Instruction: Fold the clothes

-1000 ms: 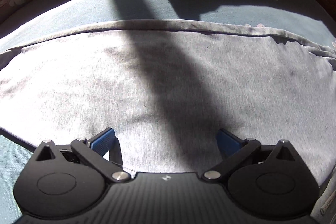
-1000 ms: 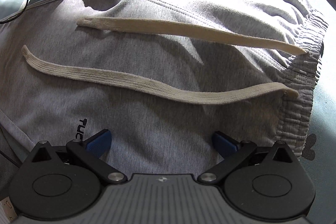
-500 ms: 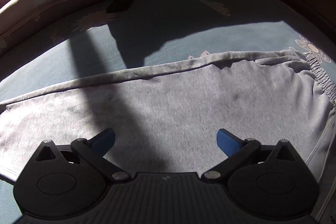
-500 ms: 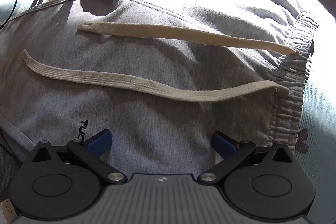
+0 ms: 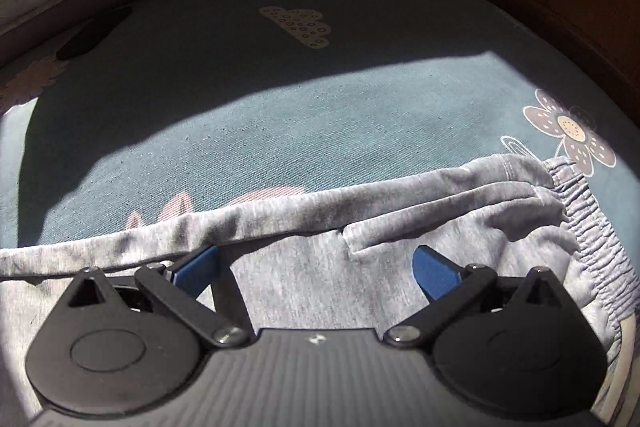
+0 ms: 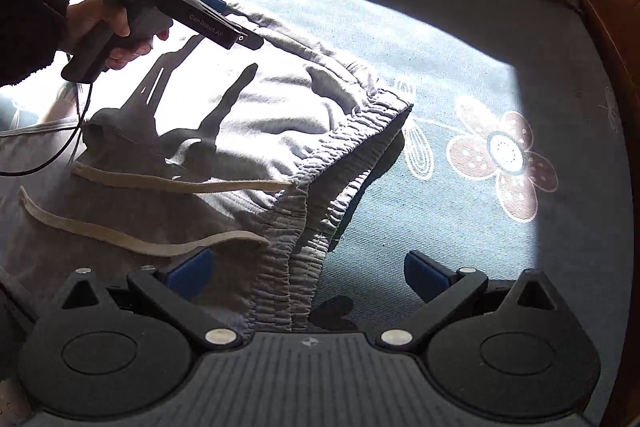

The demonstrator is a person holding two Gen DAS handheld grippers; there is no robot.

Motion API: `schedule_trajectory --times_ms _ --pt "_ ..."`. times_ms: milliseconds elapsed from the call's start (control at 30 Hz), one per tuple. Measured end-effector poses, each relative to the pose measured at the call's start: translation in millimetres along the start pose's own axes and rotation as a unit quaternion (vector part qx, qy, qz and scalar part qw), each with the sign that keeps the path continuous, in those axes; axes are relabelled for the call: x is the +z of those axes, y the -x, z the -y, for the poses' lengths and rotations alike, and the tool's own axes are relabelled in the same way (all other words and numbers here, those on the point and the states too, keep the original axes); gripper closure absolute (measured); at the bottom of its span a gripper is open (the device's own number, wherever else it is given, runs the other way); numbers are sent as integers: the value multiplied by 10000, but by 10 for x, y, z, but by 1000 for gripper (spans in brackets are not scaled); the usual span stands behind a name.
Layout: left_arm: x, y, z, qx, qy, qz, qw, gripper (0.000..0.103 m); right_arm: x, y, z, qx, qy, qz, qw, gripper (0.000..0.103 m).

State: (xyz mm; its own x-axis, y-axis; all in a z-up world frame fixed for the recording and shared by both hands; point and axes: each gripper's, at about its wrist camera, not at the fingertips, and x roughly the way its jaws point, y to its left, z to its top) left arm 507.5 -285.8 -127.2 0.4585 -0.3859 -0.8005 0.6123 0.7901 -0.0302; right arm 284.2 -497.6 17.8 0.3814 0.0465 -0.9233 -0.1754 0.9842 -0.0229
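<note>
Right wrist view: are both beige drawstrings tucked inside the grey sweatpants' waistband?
No, both flat beige drawstrings lie loose on top of the grey sweatpants, trailing away from the elastic waistband.

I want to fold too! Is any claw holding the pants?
No. Both the left claw and the right claw are open above the grey pants, holding nothing.

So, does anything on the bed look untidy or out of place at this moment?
Only small things. The two beige drawstrings lie loose across the grey sweatpants, and the far edge is rolled over in a ridge. Nothing looks damaged. Both grippers are open.
</note>
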Motion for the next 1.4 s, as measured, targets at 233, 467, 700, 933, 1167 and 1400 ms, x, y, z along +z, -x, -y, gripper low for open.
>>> schedule_trajectory --times_ms 233,467,700,933,1167,1400 --pt "115 244 207 -111 51 -85 9999 1 68 -97 458 222 1 298 9993 0" --pt "60 -22 474 220 -172 -252 9993 1 217 -181 994 175 102 491 9986 1" --pt "101 258 509 443 -79 27 9990 1 679 -451 1440 1190 -291 1031 9871 18" --pt "270 371 514 448 -531 191 9974 14 1171 -1246 1310 2319 -52 977 9678 40" --pt "357 274 595 -62 -1246 60 9922 14 1334 -1694 1216 2944 31 665 9534 47" --pt "533 5 777 -538 -2533 -204 9657 14 1431 -1787 1131 3186 187 602 9458 60"
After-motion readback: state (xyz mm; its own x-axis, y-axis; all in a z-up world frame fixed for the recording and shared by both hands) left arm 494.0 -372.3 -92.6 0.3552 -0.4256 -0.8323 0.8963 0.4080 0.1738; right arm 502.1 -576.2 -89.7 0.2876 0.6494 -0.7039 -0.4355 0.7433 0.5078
